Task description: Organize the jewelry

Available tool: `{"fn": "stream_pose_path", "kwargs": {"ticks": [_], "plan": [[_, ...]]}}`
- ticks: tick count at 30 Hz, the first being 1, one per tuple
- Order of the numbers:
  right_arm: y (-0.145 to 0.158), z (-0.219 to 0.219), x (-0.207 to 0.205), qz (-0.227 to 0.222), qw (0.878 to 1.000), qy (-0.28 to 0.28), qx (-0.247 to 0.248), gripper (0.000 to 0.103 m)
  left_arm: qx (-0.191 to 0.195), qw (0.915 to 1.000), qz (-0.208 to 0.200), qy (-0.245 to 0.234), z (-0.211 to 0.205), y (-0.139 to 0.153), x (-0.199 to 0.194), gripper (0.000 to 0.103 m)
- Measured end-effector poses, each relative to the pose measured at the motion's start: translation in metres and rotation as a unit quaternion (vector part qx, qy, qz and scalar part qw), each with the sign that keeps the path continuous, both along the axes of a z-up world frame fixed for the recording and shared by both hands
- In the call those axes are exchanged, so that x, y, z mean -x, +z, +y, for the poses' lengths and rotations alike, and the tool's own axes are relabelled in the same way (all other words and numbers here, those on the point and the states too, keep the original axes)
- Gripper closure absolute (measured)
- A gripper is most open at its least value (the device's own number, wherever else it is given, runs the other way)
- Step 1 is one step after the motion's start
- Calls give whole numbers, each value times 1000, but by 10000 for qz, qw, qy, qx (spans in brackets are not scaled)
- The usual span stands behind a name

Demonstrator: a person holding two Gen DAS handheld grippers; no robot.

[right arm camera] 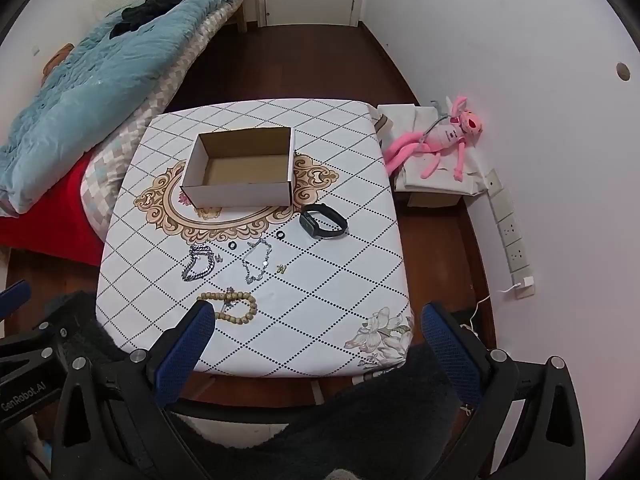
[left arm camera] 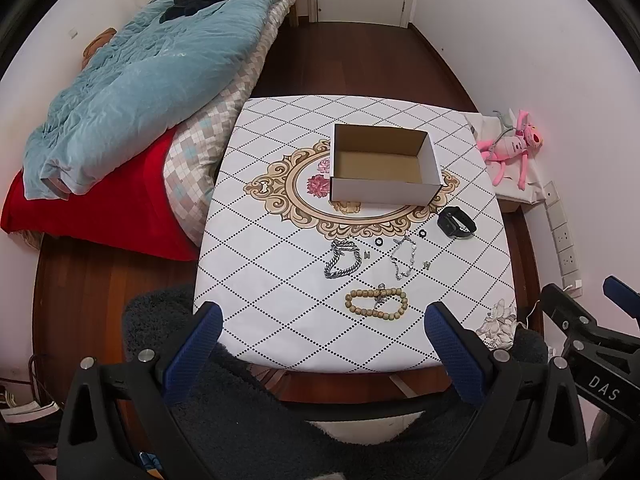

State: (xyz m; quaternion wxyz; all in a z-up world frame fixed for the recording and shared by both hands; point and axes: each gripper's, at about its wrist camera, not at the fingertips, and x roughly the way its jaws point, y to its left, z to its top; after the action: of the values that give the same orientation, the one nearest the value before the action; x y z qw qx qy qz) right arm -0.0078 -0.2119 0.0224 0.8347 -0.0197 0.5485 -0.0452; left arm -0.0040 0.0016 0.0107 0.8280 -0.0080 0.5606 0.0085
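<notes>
An open cardboard box (left arm camera: 386, 164) is seen in the middle of the table (left arm camera: 280, 280). Nearer than the box lie a black watch (left arm camera: 457, 221), a thick silver chain (left arm camera: 340, 259), a thin silver chain (left arm camera: 403, 256) and a bead bracelet (left arm camera: 376, 299). The left gripper (left arm camera: 324, 320) is spread wide, nothing held. The right gripper (right arm camera: 316, 320) is spread wide too, and "GenRobot.AI" (right arm camera: 22, 396) and "DAS" (left arm camera: 604, 388) can be read on the tools.

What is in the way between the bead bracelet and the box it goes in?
The thin silver chain lies on the table between the bead bracelet and the open cardboard box, with a small black ring nearby. Lifted over them, the bracelet meets nothing visible; the box has no lid.
</notes>
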Motion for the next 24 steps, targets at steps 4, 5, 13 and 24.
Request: {"fn": "stream_pose_path", "kwargs": {"ticks": [4, 5, 13, 24], "plan": [[2, -2, 0, -19, 10000, -24, 0, 0, -27, 10000, -34, -11, -1, 2, -1, 0], [2, -2, 0, -21, 10000, -27, 1, 0, -25, 10000, -44, -10, -1, 2, -1, 0], [5, -3, 1, -60, 10000, -14, 11, 0, -27, 10000, -73, -34, -1, 2, -4, 0], [5, -3, 2, -50, 10000, -17, 2, 0, -32, 9999, -103, -38, -3, 6, 1, 0]]}}
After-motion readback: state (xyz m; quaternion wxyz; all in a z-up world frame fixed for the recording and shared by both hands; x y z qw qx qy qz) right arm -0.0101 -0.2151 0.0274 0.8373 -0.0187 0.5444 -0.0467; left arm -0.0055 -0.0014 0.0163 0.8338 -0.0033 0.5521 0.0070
